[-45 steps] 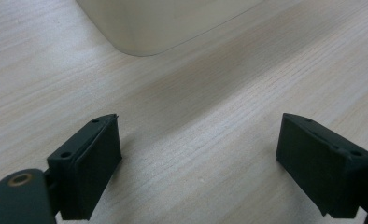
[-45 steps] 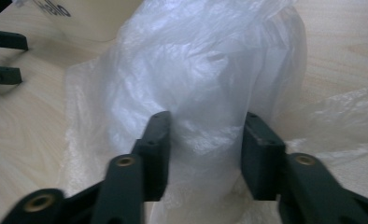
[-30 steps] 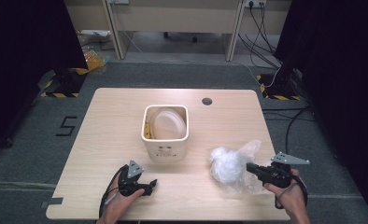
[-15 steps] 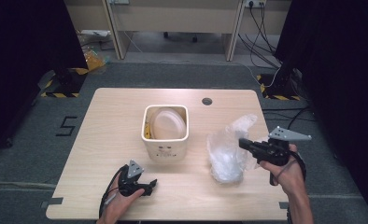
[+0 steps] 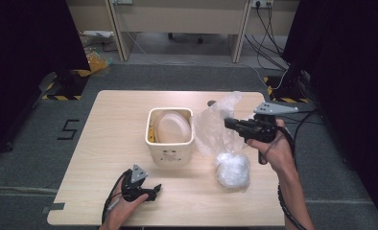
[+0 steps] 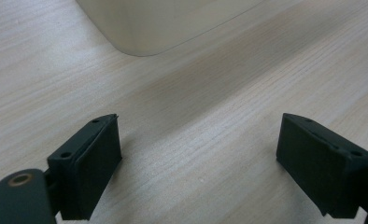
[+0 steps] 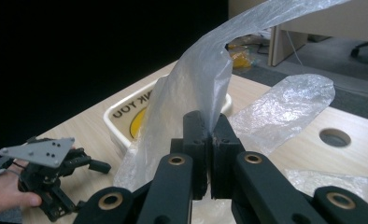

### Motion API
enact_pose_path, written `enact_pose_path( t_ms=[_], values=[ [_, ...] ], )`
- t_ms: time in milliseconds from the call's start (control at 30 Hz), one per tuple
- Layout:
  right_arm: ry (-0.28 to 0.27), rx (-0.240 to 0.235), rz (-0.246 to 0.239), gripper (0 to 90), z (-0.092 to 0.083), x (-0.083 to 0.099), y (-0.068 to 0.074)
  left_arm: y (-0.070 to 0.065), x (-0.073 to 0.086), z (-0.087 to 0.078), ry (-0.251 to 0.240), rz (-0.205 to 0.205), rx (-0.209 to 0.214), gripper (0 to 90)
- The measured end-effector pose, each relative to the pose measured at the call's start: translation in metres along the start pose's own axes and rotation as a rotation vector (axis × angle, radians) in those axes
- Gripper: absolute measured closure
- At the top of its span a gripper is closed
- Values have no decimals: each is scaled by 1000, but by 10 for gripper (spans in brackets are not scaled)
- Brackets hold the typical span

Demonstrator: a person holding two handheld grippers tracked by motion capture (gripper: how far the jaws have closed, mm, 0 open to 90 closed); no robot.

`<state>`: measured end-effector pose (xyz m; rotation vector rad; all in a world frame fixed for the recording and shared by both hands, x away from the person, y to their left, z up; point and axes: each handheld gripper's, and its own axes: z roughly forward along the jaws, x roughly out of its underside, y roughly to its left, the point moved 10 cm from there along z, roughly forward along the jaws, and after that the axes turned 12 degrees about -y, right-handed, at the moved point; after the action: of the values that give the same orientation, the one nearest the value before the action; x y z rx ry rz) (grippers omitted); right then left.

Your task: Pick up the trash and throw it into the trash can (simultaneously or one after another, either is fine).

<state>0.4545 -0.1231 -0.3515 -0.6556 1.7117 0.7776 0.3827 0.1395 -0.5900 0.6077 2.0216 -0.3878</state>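
Left to right: our left gripper (image 5: 151, 190) rests on the table (image 5: 105, 143), jaws spread wide and empty, before the cream bin (image 5: 170, 151); the plastic bag (image 5: 225, 153) hangs right of the bin, its bunched base on the table; our right gripper (image 5: 229, 123), raised and level, pinches the bag's upper film. We judge a slow, straight lift best; jerking could tear the film.

right hand-held gripper (image 5: 230, 123) lifting plastic bag (image 5: 220, 139), cream bin (image 5: 170, 149), left hand-held gripper (image 5: 151, 190) on table (image 5: 105, 124)
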Motion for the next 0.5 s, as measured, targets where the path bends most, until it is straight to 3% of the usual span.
enact_pose_path(
  t_ms=[233,500],
  values=[
    [16,-42,-20,879,36,-19,16,0,0,0,3,0,1,129],
    [96,-48,-60,879,86,-22,26,0,0,0,5,0,3,129]
  ],
)
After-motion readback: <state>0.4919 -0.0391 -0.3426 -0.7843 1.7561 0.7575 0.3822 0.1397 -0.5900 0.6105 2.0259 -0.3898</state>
